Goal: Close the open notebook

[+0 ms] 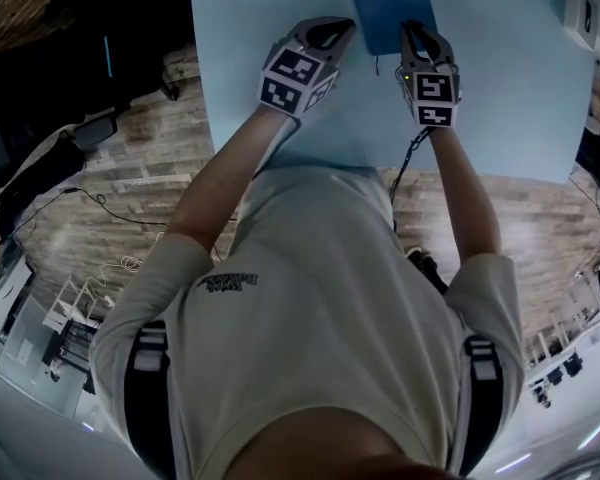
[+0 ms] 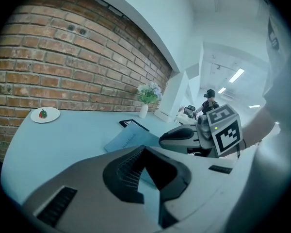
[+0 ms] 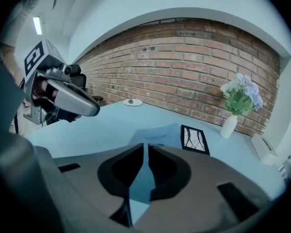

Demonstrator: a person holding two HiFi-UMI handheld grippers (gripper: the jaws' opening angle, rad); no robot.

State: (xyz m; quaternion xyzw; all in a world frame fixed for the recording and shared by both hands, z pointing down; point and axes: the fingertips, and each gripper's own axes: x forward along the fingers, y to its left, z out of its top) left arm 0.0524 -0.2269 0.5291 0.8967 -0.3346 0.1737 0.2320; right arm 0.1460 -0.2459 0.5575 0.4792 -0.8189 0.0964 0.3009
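— Grippers first: holds nothing in either. Shows the left gripper (image 1: pixel 342 28) pinched to a sliver and the right gripper (image 1: pixel 414 33) drawn together the same way, with only bare table (image 1: pixel 520 98) in each slit.

— And the notebook (image 1: pixel 388 8)?

— Lies flat at the far middle of the table, blue cover up and title legible. Sits flanked at its near edge by both sets of tips: left just beside the near left corner, right against or just beside the near right corner; cannot tell which.

— Closed, then?

— Looks so: no page showing, no leaf standing up. Reads as finished, or all but. Leaves, at a guess, only a pull-back of both tools.

— Anything else in shot?

— Includes a black-framed card (image 3: pixel 194 139) just past the notebook to the far right, a white vase of flowers (image 3: pixel 229 125) farther right by the brick wall (image 3: pixel 184 62), a small plate (image 2: pixel 44 114) with something red at far left, and a white box (image 3: pixel 264 147) at the far right edge.

— In the way?

— Finds nothing between tips and cover. Notes only a cable (image 1: pixel 405 163) trailing from the right gripper over the near edge.
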